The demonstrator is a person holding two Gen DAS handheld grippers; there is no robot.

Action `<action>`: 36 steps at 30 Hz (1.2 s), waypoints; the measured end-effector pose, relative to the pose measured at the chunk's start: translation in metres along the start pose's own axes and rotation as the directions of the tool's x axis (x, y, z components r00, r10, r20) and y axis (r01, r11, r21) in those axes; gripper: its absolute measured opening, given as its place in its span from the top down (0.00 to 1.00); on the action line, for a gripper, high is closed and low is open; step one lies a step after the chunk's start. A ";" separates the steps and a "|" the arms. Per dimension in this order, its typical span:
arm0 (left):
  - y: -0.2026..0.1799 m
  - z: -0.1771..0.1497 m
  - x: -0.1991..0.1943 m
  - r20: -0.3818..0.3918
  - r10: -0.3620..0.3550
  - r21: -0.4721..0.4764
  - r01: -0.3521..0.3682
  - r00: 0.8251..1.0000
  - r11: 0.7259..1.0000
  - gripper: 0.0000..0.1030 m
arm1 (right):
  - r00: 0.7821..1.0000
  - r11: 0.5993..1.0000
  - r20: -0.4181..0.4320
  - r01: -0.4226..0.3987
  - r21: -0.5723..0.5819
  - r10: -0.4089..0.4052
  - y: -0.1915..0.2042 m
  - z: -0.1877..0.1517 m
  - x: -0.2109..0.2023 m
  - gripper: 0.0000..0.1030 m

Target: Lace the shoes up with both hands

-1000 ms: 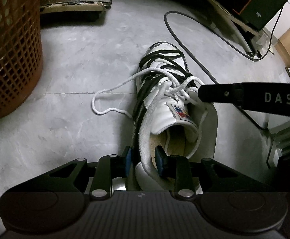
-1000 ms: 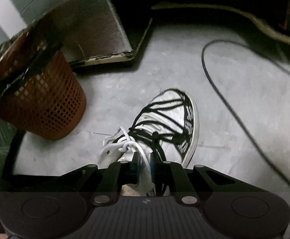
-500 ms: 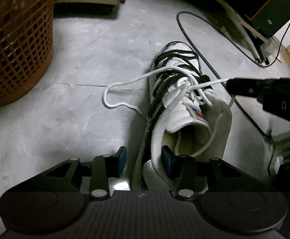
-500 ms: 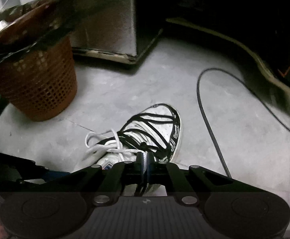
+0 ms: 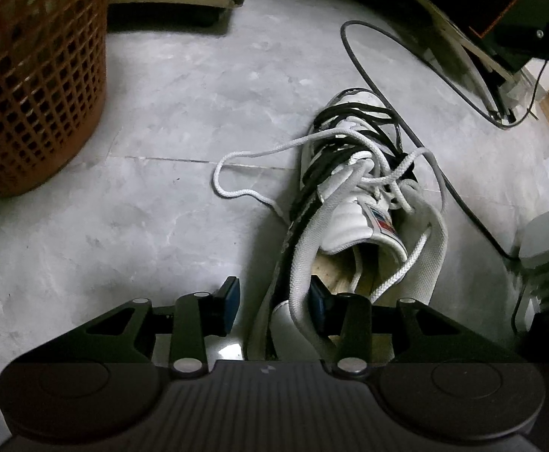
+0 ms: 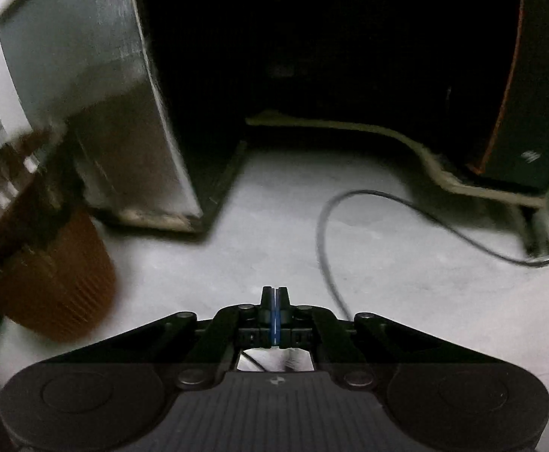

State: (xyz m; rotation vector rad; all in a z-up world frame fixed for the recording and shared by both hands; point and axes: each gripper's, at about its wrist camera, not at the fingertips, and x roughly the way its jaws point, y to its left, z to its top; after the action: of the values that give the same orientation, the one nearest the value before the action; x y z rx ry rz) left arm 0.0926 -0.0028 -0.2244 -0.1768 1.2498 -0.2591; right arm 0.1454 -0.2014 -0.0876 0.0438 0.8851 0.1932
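A white sneaker (image 5: 353,203) with black trim lies on the grey floor in the left wrist view, its white lace (image 5: 259,158) loose and looping out to the left. My left gripper (image 5: 274,301) is open, its blue-padded fingers astride the shoe's heel collar without pinching it. My right gripper (image 6: 274,297) is shut with nothing visible between its pads, and the shoe is out of its view. A black part of the right tool (image 5: 530,34) shows at the upper right of the left wrist view.
An orange mesh basket (image 5: 29,86) stands at the left and also shows in the right wrist view (image 6: 48,286). A black cable (image 5: 387,56) curves past the shoe's toe. A silver box (image 6: 97,120) and dark furniture (image 6: 500,94) stand behind.
My right gripper pulled away from the shoe, rose and shut fully, letting the lace go. My left gripper opened wider around the heel. The right tool left the middle of the left view.
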 end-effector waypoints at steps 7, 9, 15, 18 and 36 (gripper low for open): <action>-0.001 -0.001 0.000 -0.006 0.014 0.002 -0.014 1.000 1.000 0.54 | 0.979 0.993 -0.191 -0.093 -0.076 0.077 0.027 -0.035 0.025 0.86; -0.001 -0.001 0.000 -0.006 0.015 0.006 -0.015 1.000 1.000 0.54 | 0.969 0.993 -0.236 -0.089 -0.073 0.069 0.030 -0.045 0.030 0.86; 0.001 -0.002 0.001 -0.005 0.015 0.001 -0.015 1.000 1.000 0.52 | 0.962 0.996 -0.258 -0.084 0.030 0.089 0.021 -0.055 0.038 0.81; 0.001 -0.003 0.001 -0.004 0.013 0.000 -0.013 1.000 1.000 0.52 | 0.962 0.991 -0.252 -0.086 0.104 0.109 0.013 -0.057 0.042 0.81; 0.002 -0.003 0.002 -0.007 0.014 -0.004 -0.014 1.000 1.000 0.50 | 0.967 0.958 -0.188 -0.121 0.259 0.172 0.006 -0.069 0.044 0.83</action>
State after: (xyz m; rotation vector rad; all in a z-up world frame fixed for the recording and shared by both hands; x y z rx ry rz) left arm 0.0901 -0.0016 -0.2275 -0.1709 1.2583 -0.2456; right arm 0.1181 -0.1906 -0.1643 0.3267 1.1133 0.2293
